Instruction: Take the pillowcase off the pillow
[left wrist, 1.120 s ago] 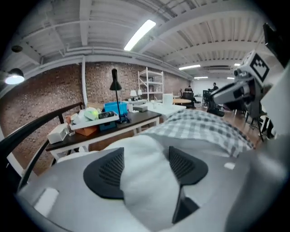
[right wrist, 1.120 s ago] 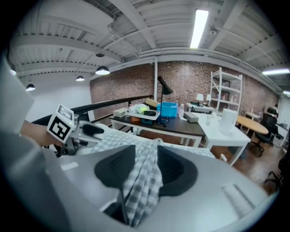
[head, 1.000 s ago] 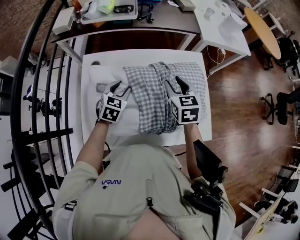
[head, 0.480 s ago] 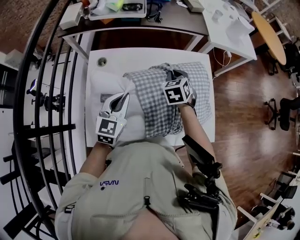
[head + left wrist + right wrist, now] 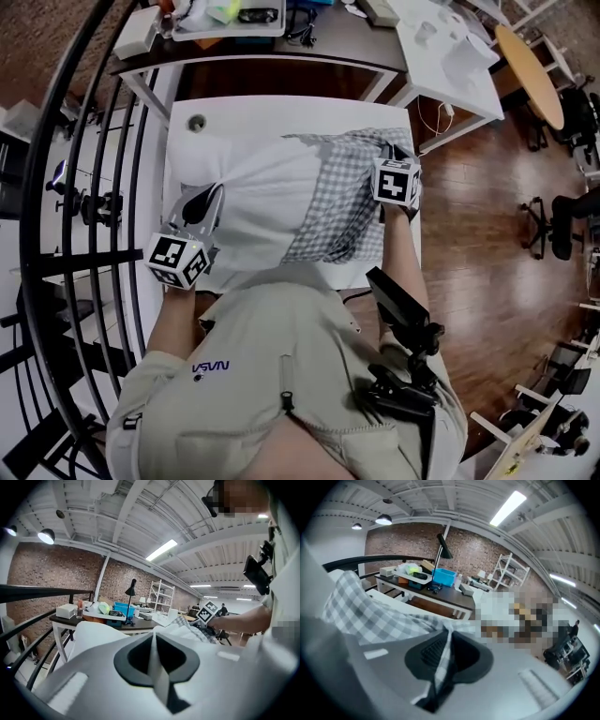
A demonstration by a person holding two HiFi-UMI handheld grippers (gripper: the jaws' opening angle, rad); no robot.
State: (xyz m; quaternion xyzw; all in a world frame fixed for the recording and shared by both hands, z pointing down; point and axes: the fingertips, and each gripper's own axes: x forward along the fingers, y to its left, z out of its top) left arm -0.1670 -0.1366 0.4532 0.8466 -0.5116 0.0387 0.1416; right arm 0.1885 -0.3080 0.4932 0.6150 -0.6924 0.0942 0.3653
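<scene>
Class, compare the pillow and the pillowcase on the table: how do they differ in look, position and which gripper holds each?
The pillow is plain white; the pillowcase is grey-and-white checked. The pillow lies uncovered on the left; the pillowcase is gathered over its right end. The left gripper is shut on the pillow, the right gripper on the pillowcase. Both rest on the white table, each pinched between jaws.

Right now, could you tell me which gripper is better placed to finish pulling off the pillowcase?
Probably the right gripper: its jaws have just closed on the pillowcase, half off the pillow. The left gripper only anchors the pillow.
</scene>
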